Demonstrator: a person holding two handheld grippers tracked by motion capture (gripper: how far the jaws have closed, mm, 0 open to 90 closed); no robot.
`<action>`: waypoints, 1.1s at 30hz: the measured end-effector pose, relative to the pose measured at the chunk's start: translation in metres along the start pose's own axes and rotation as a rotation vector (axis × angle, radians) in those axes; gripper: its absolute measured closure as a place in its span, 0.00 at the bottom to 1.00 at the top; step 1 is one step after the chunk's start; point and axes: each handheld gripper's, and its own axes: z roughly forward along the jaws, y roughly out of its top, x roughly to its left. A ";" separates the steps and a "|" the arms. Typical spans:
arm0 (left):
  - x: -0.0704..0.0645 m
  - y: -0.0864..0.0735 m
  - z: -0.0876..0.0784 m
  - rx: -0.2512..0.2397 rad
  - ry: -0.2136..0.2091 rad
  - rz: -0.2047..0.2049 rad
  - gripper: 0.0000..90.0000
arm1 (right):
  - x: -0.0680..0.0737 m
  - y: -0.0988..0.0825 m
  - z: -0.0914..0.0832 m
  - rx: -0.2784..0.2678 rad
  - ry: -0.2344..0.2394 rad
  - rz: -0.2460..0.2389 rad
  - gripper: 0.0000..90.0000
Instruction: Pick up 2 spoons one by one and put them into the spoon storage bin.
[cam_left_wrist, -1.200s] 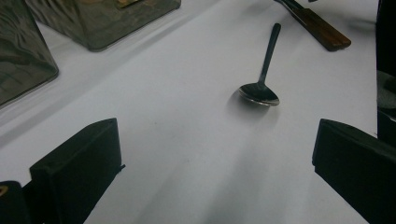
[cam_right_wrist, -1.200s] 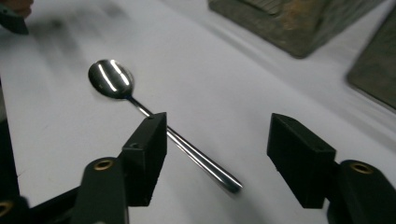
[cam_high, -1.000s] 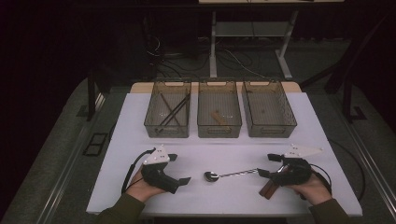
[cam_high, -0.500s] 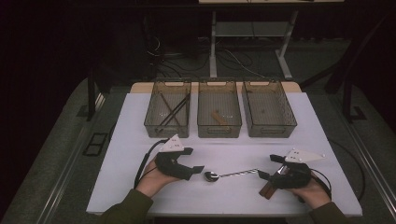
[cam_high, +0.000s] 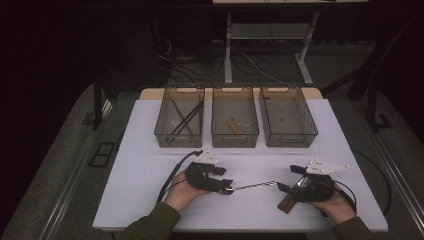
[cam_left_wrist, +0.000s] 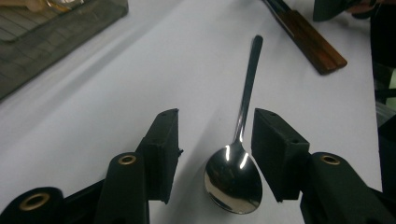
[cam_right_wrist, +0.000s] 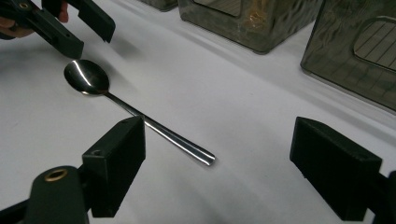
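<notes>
A dark room with cables on the floor surrounds a white table (cam_high: 150, 150), at whose far edge three clear bins stand in a row.

In the left gripper view, the left gripper (cam_left_wrist: 212, 135) has its two black jaws standing either side of a steel spoon (cam_left_wrist: 236, 172), at the neck where bowl meets handle. The jaws have just been closing, yet a gap shows between each pad and the metal, so they are released and not yet pressing. In the high view this gripper has shifted from the lower left of the frame toward the centre since a second ago, and now sits over the spoon's bowl. The spoon lies flat on the table at lower centre, its handle running right toward the right gripper (cam_high: 292, 179).

That gripper has stayed at lower right, jaws wide apart and grasping nothing, with the tip of the handle in front of them in the right gripper view. A brown wooden piece (cam_high: 286, 202) lies just beside it.

Judging by this, the spoon is about to be pinched and lifted, probably toward one of the bins: the left bin (cam_high: 179, 117) with dark sticks, the middle bin (cam_high: 235, 117) with a small wooden bit, or the right bin (cam_high: 287, 117)
</notes>
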 end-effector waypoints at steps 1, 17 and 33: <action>0.000 -0.001 0.000 0.005 0.002 -0.004 0.57 | 0.000 0.000 0.000 0.000 -0.004 -0.003 0.20; -0.007 -0.011 0.010 0.078 -0.001 0.009 0.57 | 0.002 0.001 0.002 0.010 -0.012 -0.021 0.20; -0.012 -0.012 0.013 0.103 0.019 0.046 0.58 | 0.002 0.000 0.003 0.018 -0.016 -0.033 0.20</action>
